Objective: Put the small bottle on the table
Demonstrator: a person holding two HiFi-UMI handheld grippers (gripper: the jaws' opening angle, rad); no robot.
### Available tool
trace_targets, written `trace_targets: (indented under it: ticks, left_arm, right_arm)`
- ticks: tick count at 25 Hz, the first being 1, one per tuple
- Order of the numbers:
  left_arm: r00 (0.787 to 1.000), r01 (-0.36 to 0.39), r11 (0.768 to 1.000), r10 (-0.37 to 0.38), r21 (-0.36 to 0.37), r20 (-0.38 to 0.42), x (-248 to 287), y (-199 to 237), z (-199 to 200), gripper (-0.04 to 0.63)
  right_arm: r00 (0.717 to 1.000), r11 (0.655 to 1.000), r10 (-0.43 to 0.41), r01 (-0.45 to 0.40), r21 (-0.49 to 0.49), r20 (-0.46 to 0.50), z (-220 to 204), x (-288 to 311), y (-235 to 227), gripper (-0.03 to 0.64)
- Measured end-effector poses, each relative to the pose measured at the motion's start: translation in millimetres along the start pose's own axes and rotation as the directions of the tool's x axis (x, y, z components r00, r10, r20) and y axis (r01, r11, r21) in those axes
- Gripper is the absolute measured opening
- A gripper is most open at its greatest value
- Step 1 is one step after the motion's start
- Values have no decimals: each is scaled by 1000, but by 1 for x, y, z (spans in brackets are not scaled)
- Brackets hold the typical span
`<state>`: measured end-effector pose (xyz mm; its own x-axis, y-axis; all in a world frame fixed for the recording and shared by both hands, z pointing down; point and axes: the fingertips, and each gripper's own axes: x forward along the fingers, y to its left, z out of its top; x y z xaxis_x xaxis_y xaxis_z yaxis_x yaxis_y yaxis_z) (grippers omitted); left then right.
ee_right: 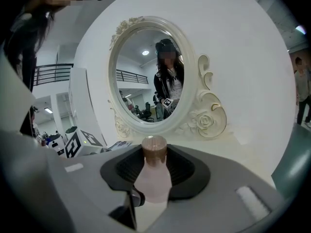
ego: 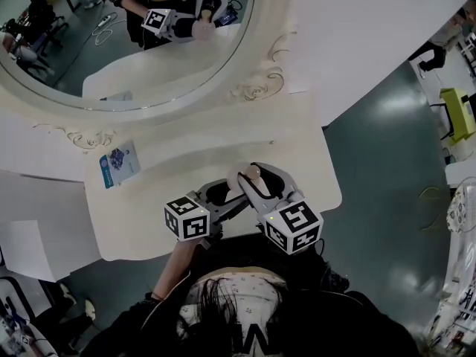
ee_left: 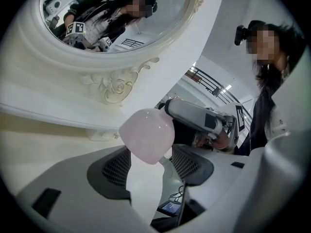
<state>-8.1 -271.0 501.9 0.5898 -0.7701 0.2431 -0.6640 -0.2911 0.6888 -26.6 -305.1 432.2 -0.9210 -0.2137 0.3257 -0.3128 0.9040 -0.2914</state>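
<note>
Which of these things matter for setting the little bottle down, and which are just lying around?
Part of the job: small bottle, right gripper holding it, left gripper, table.
Just lying about: mirror, blue packet on the table.

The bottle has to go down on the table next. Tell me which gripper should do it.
Right. The right gripper is shut on the small bottle over the table; the left gripper only flanks its rounded end, grip unclear.

Print on the blue leaflet (ego: 119, 163) is unreadable
</note>
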Motion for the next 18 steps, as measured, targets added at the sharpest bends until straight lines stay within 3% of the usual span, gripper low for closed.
trace_targets:
  ticks: [7, 18]
  left_arm:
    - [996, -73, 997, 75, -30, 53, 0, 15, 14, 250]
    - [966, -215, 973, 225, -86, 127, -38, 43, 24, 250]
  right_arm:
    - [1000, 1000, 2, -2, -1, 5, 10, 6, -31, 150]
    - [994, 994, -107, 107, -23, 0, 23, 31, -117, 150]
